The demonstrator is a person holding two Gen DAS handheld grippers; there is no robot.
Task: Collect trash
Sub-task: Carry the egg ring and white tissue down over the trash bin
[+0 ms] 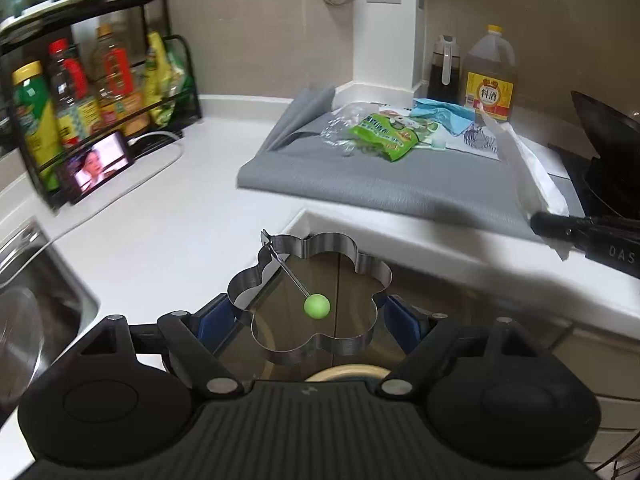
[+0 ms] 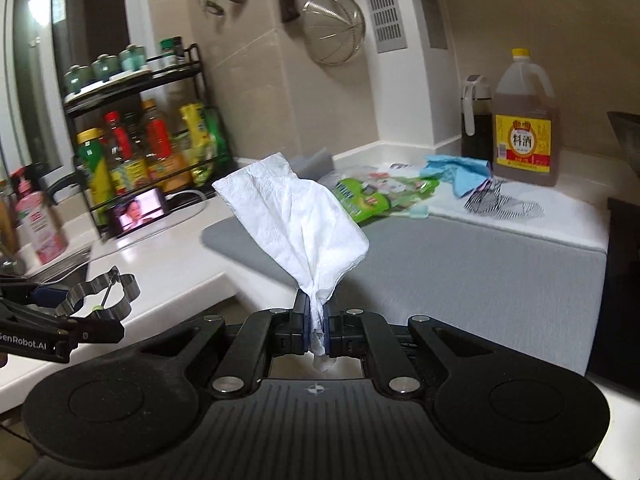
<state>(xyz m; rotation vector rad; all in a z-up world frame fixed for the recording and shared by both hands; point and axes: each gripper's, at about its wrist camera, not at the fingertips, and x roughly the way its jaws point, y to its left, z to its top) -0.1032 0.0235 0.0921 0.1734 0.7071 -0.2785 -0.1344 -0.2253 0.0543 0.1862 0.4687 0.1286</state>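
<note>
Currently, both grippers loaded, held off the counter edge
Right gripper: clenched on a white tissue; the bunched end is pinched between the blue pads, a scrap pokes out behind them, the rest fans upward and forward
Right gripper, from left wrist view: black finger enters from the right, tissue trailing up from it over the grey mat's near right corner
Left gripper: grasping a flower-shaped metal ring mould by its two sides, held in front of the counter edge, cabinet front visible through it
Mould detail: thin wire handle with green ball tip lies across the opening
Left gripper, from right wrist view: low at left with the mould, near the counter corner
Grey mat: spread on the white counter
Trash on mat, far side: green snack wrapper, clear crumpled plastic just left of it, blue cloth-like piece to its right, patterned white sheet beneath
Behind the mat: cooking wine jug, yellow label, beside a dark sauce dispenser
Counter, left: black bottle rack, phone with lit screen leaning at its foot
Far left: sink edge
Wall: mesh strainer hanging
</note>
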